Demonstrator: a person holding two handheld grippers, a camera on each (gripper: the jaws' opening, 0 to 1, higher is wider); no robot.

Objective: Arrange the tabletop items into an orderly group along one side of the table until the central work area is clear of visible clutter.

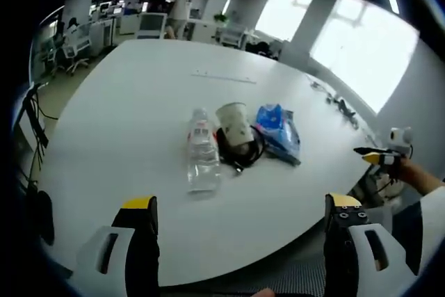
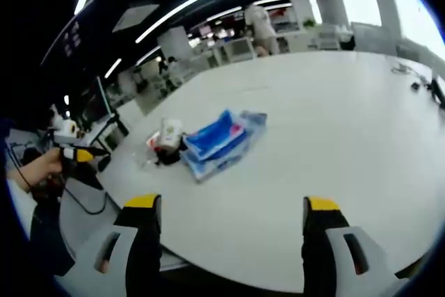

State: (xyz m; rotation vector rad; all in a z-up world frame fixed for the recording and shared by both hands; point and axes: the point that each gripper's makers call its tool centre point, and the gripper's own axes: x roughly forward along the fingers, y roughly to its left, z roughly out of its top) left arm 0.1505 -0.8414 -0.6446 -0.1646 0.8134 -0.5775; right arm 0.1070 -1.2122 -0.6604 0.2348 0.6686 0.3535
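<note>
Left claw (image 1: 240, 217): jaws spread wide at the bottom of the left gripper view, yellow-tipped, nothing between them, hanging over the near edge of the white counter (image 1: 125, 102).

Right claw (image 2: 233, 217): same state in the right gripper view, jaws wide apart and empty, low in frame over the counter's near edge. It also shows at the right edge of the left gripper view, held in a hand (image 1: 410, 170), just off the counter rim. The left claw likewise appears at the left edge of the right gripper view, in the person's other hand (image 2: 38, 166).

Items sit in one tight cluster at the centre of the left gripper view, well apart from both claws:
- clear plastic water bottle (image 1: 202, 152), lying on its side, cap pointing to the top of frame, on the left of the cluster
- white paper cup (image 1: 234, 124), tipped over, just right of the bottle
- black cable (image 1: 243, 154) looped around/under the cup, touching it
- blue plastic packet (image 1: 279, 131) on the right, against the cable loop

In the right gripper view the same cluster is centre-left, with the packet nearest to frame centre and the cup left of it; the bottle is too blurred to make out clearly.

Small dark objects (image 1: 342, 106) lie on the counter's right side in the left gripper view; can't tell what they are. Office desks and a standing person (image 1: 182, 6) at the top of frame.
</note>
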